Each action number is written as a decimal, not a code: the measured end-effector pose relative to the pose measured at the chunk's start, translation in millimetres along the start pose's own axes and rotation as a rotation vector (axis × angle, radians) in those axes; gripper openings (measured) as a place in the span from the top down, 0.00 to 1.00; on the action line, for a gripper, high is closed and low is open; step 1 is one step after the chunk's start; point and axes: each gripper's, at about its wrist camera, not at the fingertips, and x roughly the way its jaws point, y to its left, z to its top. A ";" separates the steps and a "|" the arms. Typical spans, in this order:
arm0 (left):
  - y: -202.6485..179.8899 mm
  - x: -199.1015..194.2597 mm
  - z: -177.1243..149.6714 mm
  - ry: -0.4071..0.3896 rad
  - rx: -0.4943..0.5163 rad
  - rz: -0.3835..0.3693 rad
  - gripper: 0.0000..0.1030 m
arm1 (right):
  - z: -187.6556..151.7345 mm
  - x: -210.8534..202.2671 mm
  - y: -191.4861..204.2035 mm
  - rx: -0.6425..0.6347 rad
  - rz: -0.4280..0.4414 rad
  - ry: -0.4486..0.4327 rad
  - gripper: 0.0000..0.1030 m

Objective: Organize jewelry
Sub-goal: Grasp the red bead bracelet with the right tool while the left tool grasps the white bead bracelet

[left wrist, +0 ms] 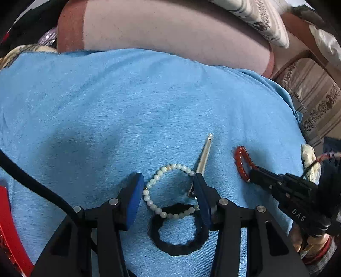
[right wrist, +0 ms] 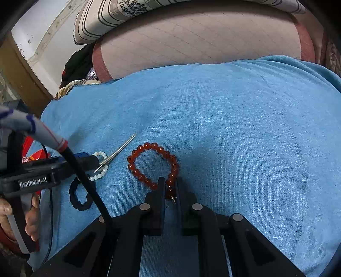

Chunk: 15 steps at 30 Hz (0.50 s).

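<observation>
A pale bead bracelet [left wrist: 158, 187] lies on the blue cloth [left wrist: 127, 106], overlapping a black hair tie [left wrist: 177, 249] and a silver hair clip [left wrist: 203, 157]. My left gripper [left wrist: 168, 187] is open, its jaws on either side of the pale bracelet. A red bead bracelet [right wrist: 153, 166] lies to the right. My right gripper [right wrist: 170, 185] is shut on the near side of the red bracelet, which rests on the cloth. The red bracelet [left wrist: 242, 162] also shows in the left wrist view. The pale bracelet [right wrist: 100, 168], clip [right wrist: 119, 151] and hair tie [right wrist: 80, 197] show in the right wrist view.
The cloth [right wrist: 234, 127] covers a pink cushion [left wrist: 170, 32]. A red box [left wrist: 8, 230] sits at the left edge. A white scrunchie [left wrist: 310, 162] lies at the right edge. A striped pillow [right wrist: 127, 12] lies behind.
</observation>
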 end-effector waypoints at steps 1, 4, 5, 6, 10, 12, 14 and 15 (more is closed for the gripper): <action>-1.6 -0.1 -0.4 0.004 0.000 -0.025 0.94 | 0.7 0.4 1.0 0.001 0.001 0.001 0.92; -7.5 -5.9 0.0 0.003 -0.016 -0.038 0.96 | 1.8 -3.6 4.8 0.000 0.004 -0.003 0.92; -11.6 -10.4 -1.3 -0.009 0.003 -0.013 0.96 | 1.9 -8.4 7.1 -0.001 0.003 -0.012 0.92; -13.4 -17.2 -3.1 -0.021 0.005 0.000 0.96 | 0.8 -13.3 7.4 -0.003 0.002 -0.020 0.92; -9.2 -48.7 -6.2 -0.074 -0.031 -0.004 0.96 | 0.0 -38.3 18.0 -0.020 0.003 -0.058 0.92; -6.2 -70.7 -11.5 -0.106 -0.041 -0.003 0.96 | -1.4 -51.5 24.0 -0.033 0.004 -0.071 0.92; -3.9 -89.9 -15.6 -0.130 -0.049 0.000 0.96 | -3.1 -64.6 31.2 -0.047 -0.001 -0.080 0.92; -2.6 -99.4 -18.1 -0.143 -0.052 0.006 0.96 | -4.1 -70.5 34.3 -0.053 -0.004 -0.085 0.92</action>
